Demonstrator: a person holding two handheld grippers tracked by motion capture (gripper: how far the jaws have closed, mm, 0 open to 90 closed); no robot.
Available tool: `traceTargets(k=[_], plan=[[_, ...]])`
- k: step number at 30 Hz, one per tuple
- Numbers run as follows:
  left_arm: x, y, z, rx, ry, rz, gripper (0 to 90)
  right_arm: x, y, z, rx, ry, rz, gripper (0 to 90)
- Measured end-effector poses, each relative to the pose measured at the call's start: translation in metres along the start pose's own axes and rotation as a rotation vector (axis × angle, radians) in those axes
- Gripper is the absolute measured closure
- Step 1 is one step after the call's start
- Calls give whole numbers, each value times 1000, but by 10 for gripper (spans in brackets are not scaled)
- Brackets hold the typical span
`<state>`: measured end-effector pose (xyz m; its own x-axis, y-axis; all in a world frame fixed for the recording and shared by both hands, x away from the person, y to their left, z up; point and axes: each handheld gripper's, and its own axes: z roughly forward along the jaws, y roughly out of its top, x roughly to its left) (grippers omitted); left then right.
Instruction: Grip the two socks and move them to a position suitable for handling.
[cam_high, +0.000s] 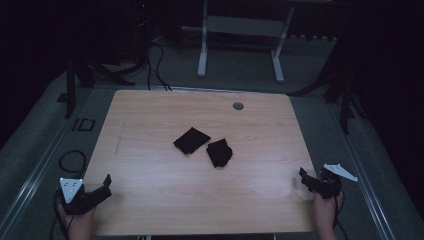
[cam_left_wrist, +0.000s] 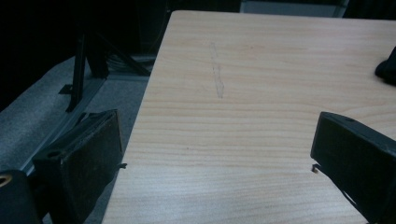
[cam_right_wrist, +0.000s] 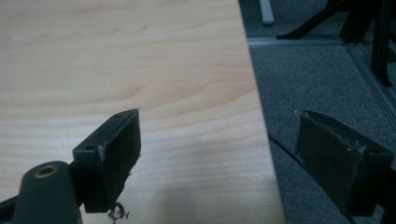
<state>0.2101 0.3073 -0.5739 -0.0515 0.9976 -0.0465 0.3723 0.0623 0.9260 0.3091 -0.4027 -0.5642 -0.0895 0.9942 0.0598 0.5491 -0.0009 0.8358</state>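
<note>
1. The two small black crumpled cloths (cam_high: 191, 140) (cam_high: 219, 152) are lying near the middle of the light wooden table (cam_high: 150, 200), just beside each other; their folds are too dark to make out.
2. The left gripper view is cutting one cloth (cam_left_wrist: 387, 67) off at its right edge.
3. The left gripper (cam_high: 102, 187), at the near left corner, is standing wide open and is holding nothing.
4. The right gripper (cam_high: 306, 180), at the near right edge, is also gaping empty.

Each hand holds a black tool. The left gripper (cam_high: 106, 186) has a white three-cornered plate with little dots on top. The right gripper (cam_high: 303, 176) has a grey plate of the same shape. Black cables trail from both. The fingers (cam_left_wrist: 88, 158) are flat black blocks with a small screw hole, and their edges are a bit frayed.
</note>
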Motion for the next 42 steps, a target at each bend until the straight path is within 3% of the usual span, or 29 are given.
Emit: traceTargets(k=[5, 10, 16, 21, 28, 32, 33, 35, 37, 42], plan=[[0, 1, 0, 2, -11, -6, 25, -1, 0, 0, -1, 31, -6, 146], [-2, 3, -2, -19, -52, -4, 25, 0, 0, 0, 4, 51, -18, 146], [-9, 5, -3, -25, -68, 36, 25, 12, 3, 1, 43, 116, -60, 146], [-13, 7, -5, -33, -82, 38, 25, 27, 6, 1, 77, 204, -71, 142], [-21, 8, -3, 35, -120, 37, 25, 47, 17, 4, 88, 252, -116, 142], [-25, 10, -3, 50, -192, -7, 25, 61, 22, 7, 87, 272, -151, 146], [-27, 10, -3, 64, -192, -11, 25, 64, 23, 8, 85, 281, -153, 147], [-29, 11, -3, 83, -192, 8, 25, 72, 25, 10, 90, 303, -163, 149], [-31, 11, -4, 90, -221, -3, 25, 80, 27, 12, 99, 317, -188, 149], [-35, 11, -4, 78, -263, 15, 25, 103, 33, 19, 118, 373, -221, 146]])
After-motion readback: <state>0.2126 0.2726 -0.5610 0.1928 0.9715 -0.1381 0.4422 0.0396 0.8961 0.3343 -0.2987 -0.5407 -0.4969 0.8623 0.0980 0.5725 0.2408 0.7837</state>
